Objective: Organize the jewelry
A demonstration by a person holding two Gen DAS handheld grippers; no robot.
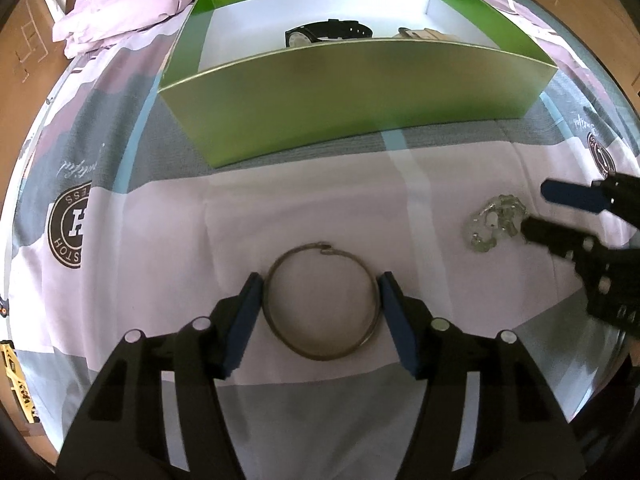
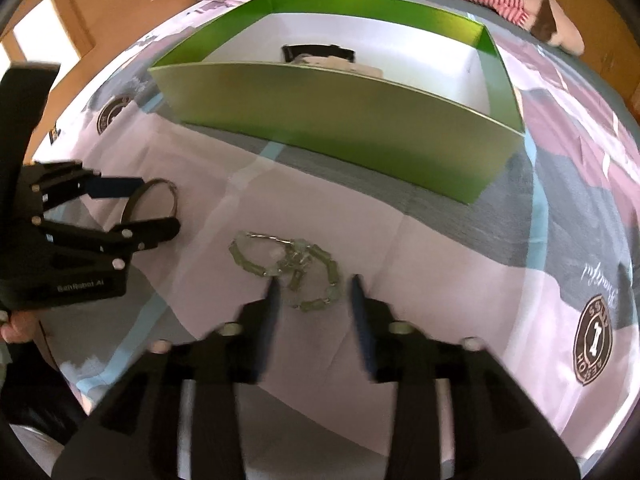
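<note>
Jaws of the left gripper (image 1: 322, 300) clamp the metal bangle (image 1: 322, 300) by its outer edges; right gripper (image 2: 314, 300) half-open astride the green bead bracelet (image 2: 296, 272), bare bedsheet (image 2: 420, 264) around, green box (image 2: 340, 120) beyond.

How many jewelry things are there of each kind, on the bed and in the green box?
Round metal bangle on the bedsheet: 1
Pale green beaded bracelet on the bedsheet: 1
Black-strapped watch in the green box: 1
Beige item in the box, mostly hidden, kind unclear: 1
Total: 4
</note>
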